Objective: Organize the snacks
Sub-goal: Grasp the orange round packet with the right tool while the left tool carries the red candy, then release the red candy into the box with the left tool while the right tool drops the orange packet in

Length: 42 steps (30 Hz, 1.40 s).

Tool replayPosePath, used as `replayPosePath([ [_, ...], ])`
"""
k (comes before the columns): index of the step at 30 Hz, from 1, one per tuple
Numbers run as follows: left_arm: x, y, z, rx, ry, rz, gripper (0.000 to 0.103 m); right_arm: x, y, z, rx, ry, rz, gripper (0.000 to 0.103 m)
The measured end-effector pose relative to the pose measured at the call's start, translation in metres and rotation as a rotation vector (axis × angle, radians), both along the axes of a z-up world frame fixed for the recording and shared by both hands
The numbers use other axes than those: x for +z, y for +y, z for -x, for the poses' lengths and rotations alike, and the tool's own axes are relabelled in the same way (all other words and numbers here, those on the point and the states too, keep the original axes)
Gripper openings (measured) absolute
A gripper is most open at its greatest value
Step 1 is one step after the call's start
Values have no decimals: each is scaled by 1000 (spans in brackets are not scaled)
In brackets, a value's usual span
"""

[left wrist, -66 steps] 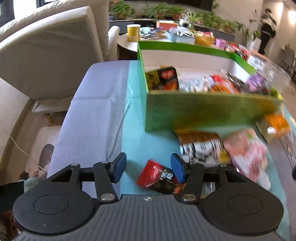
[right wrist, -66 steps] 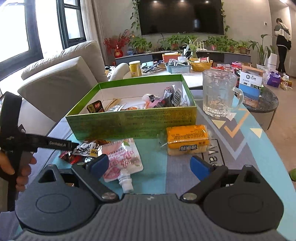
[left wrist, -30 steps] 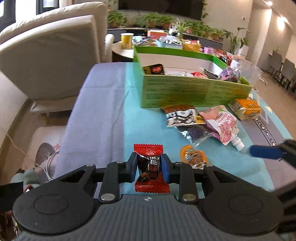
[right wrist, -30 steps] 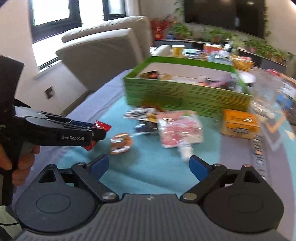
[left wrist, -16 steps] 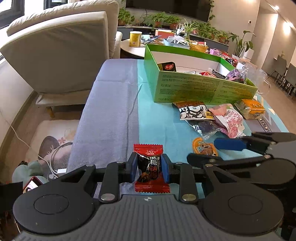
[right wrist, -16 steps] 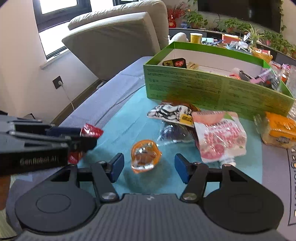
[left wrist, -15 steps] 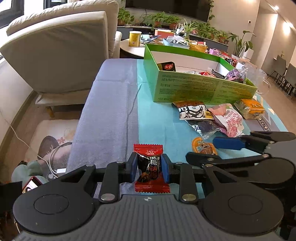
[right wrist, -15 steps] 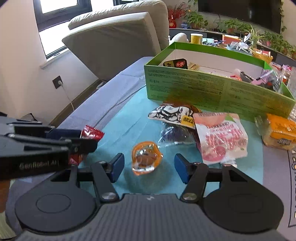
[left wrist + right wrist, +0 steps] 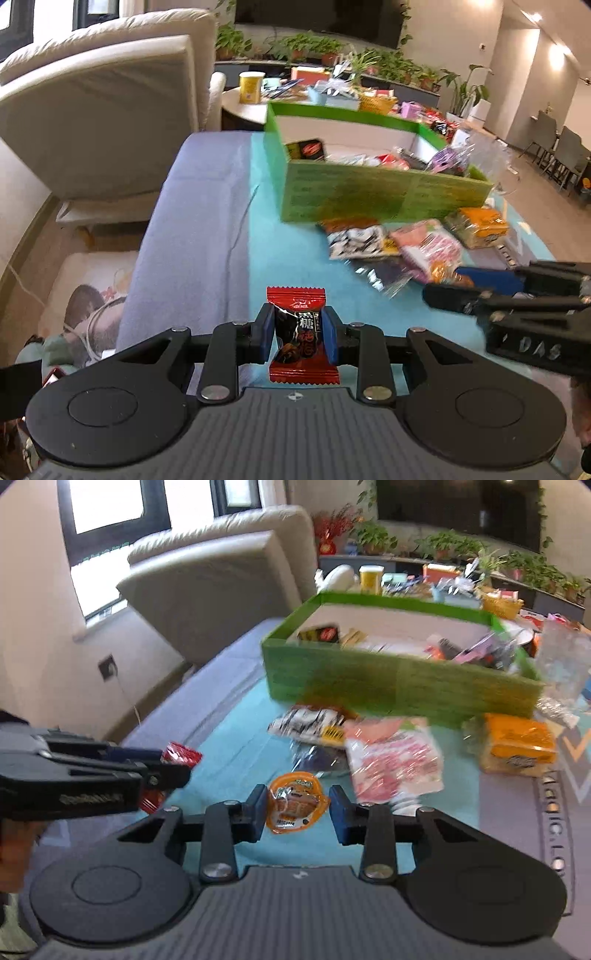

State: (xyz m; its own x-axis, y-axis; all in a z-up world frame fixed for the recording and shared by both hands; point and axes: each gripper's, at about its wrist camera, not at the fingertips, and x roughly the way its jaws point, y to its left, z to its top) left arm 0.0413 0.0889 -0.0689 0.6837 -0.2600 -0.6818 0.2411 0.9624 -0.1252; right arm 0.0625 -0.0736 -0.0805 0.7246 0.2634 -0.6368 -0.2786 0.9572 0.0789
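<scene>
A red and black candy stands upright between the pads of my left gripper, which is shut on it above the teal cloth. The same candy and the left gripper show at the left of the right wrist view. My right gripper is shut on a round orange snack packet, held just above the cloth. From the left wrist view the right gripper reaches in from the right. The green box with several snacks inside stands behind.
In front of the box lie a black-and-white packet, a dark clear packet, a pink pouch and an orange bread pack. A glass mug stands right of the box. A beige sofa is at the left.
My right gripper closed its wide jaws onto the orange snack packet and raised it slightly. My left gripper kept hold of the red candy and stayed in place.
</scene>
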Motion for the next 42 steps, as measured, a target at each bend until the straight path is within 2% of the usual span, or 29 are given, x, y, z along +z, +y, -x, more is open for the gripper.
replayPosePath([
  [5,17,-17,-10,-34,-45,-3,25,26,-14,-1,-43,-91,-25,38],
  [14,56,-50,-45,-81,-170,-17,26,53,-41,-34,-135,-208,-37,38],
  [21,67,-71,-86,-85,-195,-32,26,65,-58,-61,-162,-261,-49,38],
  [34,46,-92,-169,-36,-135,-66,27,54,-80,-122,-199,-237,-115,38],
  [35,42,-94,-174,-29,-120,-74,28,53,-82,-127,-206,-231,-125,38],
  [37,33,-95,-180,-21,-72,-97,39,49,-86,-133,-228,-221,-154,39],
  [41,23,-93,-174,-23,-45,-108,40,39,-96,-141,-290,-167,-199,59],
  [42,23,-92,-170,-20,-46,-110,40,38,-98,-139,-297,-161,-206,60],
])
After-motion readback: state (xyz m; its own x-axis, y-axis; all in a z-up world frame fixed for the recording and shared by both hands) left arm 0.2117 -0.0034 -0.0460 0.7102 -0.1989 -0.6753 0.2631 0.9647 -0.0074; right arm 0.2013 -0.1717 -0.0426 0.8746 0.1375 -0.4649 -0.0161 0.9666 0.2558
